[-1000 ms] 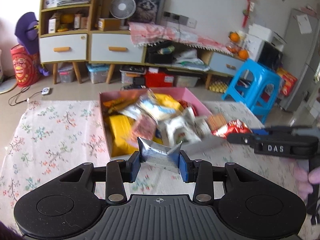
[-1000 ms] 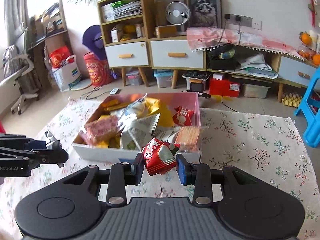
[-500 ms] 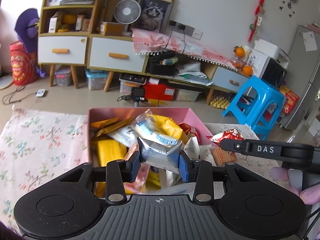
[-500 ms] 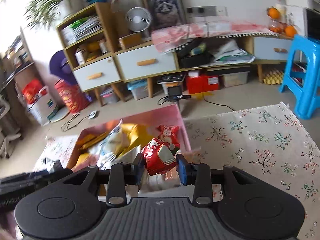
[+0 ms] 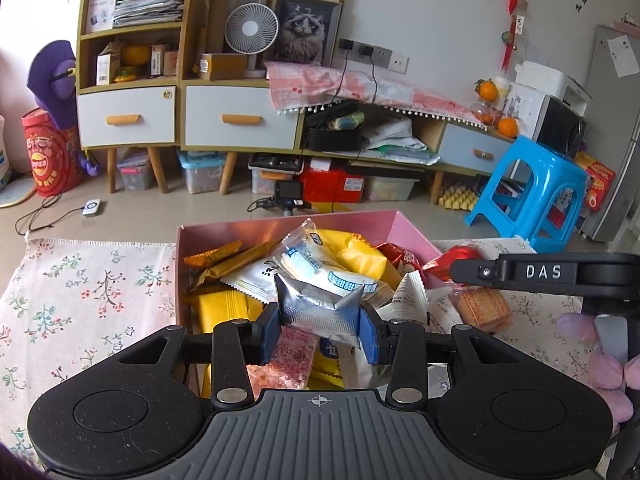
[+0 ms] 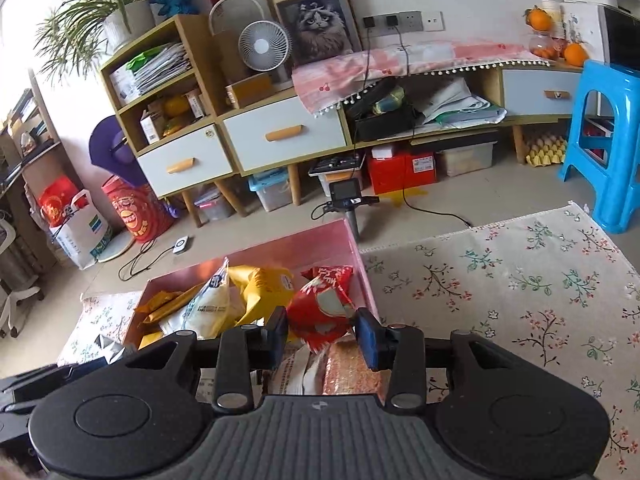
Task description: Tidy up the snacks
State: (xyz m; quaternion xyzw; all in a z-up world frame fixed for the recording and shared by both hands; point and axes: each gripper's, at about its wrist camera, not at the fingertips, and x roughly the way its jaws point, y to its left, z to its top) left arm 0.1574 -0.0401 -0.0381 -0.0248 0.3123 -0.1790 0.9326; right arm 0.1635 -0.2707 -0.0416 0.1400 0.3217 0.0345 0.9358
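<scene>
My left gripper [image 5: 319,330] is shut on a silver snack packet [image 5: 318,306] and holds it over the near part of the pink box [image 5: 288,222]. The box is piled with several yellow, white and red packets. My right gripper [image 6: 322,332] is shut on a red snack packet [image 6: 320,312] and holds it above the box's right side [image 6: 362,268]. In the left wrist view the right gripper's arm [image 5: 552,274] reaches in from the right with the red packet [image 5: 456,256] at its tip. An orange cracker pack [image 5: 482,308] lies by the box's right side.
The box sits on a floral tablecloth [image 6: 520,280] that runs left [image 5: 80,292] and right of it. Beyond the table's far edge are the floor, a low cabinet [image 5: 240,120], a blue stool [image 5: 532,196] and a small camera tripod [image 6: 348,200].
Both grippers have moved forward and up over the pink box, each still holding its packet. The box now fills the near view under both grippers.
</scene>
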